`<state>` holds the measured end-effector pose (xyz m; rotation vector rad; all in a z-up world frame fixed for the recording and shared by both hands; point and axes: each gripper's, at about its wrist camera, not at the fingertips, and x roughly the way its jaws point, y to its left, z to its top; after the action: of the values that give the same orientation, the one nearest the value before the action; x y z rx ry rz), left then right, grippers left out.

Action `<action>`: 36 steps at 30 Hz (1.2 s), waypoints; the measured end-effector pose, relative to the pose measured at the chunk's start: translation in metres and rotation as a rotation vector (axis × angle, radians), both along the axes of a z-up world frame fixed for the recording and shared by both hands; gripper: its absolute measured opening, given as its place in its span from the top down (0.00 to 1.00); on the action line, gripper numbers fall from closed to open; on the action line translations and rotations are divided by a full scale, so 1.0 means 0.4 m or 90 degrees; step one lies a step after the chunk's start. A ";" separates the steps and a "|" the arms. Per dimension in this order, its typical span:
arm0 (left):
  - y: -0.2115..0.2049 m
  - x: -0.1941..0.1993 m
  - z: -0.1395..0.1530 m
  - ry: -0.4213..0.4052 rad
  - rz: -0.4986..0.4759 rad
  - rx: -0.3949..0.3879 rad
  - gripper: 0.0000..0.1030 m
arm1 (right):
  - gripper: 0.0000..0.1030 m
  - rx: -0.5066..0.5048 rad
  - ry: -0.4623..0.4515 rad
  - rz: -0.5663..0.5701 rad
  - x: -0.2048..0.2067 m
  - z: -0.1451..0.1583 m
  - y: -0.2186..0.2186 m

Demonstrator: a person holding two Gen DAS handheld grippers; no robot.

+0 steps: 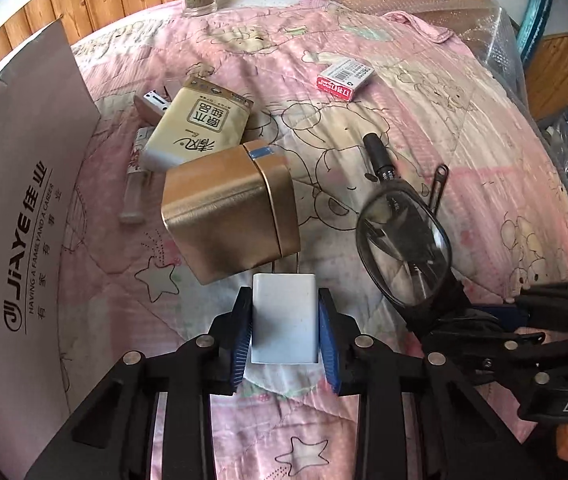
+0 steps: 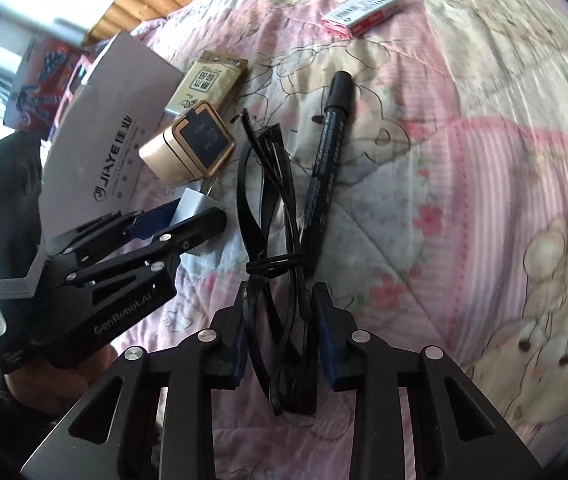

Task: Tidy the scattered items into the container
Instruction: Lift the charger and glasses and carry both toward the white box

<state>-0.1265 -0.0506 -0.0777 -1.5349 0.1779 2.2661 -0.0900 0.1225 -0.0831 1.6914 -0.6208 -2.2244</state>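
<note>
Charger [image 1: 284, 318] sits clamped between the blue pads of my left gripper [image 1: 285, 330], just in front of the gold tin [image 1: 230, 216] on the pink quilt [image 1: 464, 184]. My right gripper [image 2: 280, 344] grips black glasses [image 2: 272, 216] to the tin's right, beside a black marker [image 2: 326, 152]. Behind the tin lies a tan tissue pack [image 1: 200, 124], leaning over a small brown box [image 1: 150, 106]; a clear tube [image 1: 134, 190] rests to the tin's left. The cardboard box [image 1: 24, 216] stands further left. A red-and-white pack [image 1: 346, 76] lies well beyond the tin.
</note>
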 end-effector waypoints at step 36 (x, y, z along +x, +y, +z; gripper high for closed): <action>-0.111 0.156 0.152 0.024 -0.014 0.040 0.69 | 0.73 -0.028 0.037 -0.047 0.145 0.038 -0.159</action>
<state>-0.0640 -0.0952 -0.0169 -1.4531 0.1317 2.2630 -0.0321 0.0588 -0.0680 1.6014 -0.7237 -2.2831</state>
